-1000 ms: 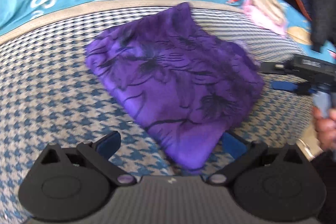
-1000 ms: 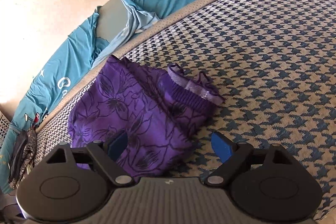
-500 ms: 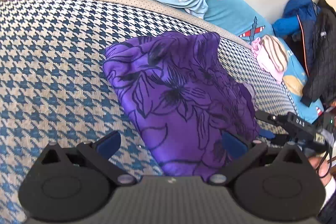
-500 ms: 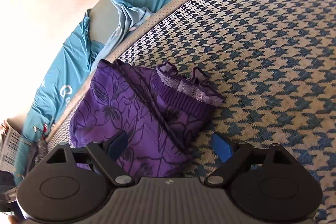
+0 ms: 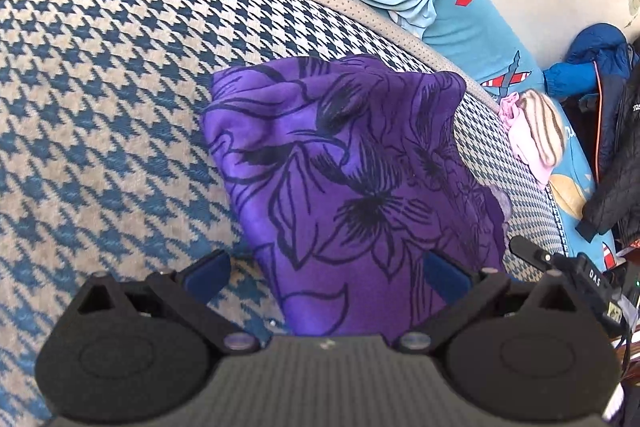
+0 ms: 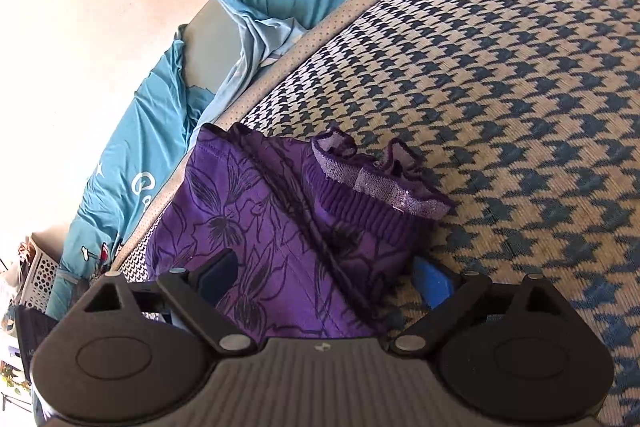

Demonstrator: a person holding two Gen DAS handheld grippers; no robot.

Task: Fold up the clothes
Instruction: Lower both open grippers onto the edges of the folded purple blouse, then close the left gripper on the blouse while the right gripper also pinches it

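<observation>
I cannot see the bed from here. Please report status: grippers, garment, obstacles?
Left gripper open, right gripper open, both empty. Purple garment folded on blanket. Nothing in the way.

Soft purple cloth garment with a dark flower print (image 5: 360, 187) lies matt and lightly creased, its ribbed knit waistband (image 6: 372, 203) edged with a thin, paler, faintly shiny band. Under it, the coarse woven blue-and-beige houndstooth cover (image 5: 100, 99) looks rough, bordered by a dotted beige trim. Far off, a smooth turquoise printed sheet (image 5: 472, 19) wrinkles. Matt black plastic left tongs (image 5: 326, 269) and right tongs (image 6: 326, 273) carry smooth blue pads (image 6: 432, 281) and small metal pivot pins.
</observation>
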